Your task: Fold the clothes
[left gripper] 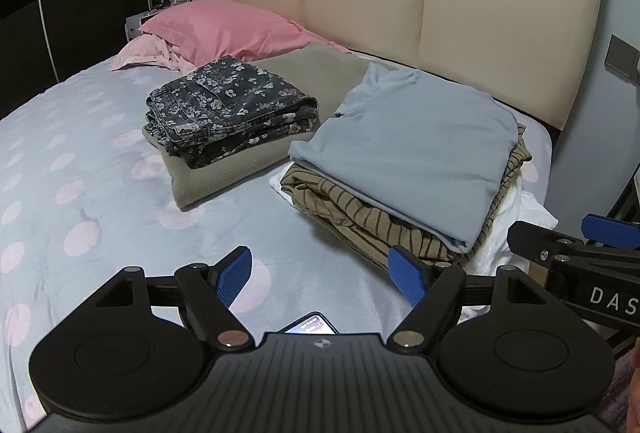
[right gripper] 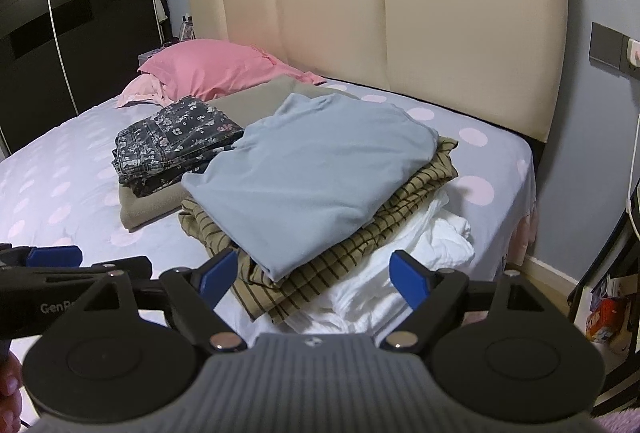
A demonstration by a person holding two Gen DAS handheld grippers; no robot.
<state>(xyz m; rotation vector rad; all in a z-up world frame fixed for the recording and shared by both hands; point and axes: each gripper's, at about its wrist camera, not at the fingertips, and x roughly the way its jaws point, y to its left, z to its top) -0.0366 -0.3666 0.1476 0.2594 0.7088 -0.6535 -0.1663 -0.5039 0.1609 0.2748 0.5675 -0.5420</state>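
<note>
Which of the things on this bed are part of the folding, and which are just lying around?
Part of the folding: light blue top, striped garment, white garment, floral jeans, grey-green blanket.

Lying about: pink pillow, phone, headboard.

Jeans (left gripper: 230,105) left of shirt stack (left gripper: 404,149)

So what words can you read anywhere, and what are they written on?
"DAS": white letters on the black body of the right gripper, cut off by the picture's edge.
"GenR": white letters on the black body of the left gripper, the rest hidden.
Phone screen: lit, too small to read.
Orange box on the floor: print too blurred to read.
</note>
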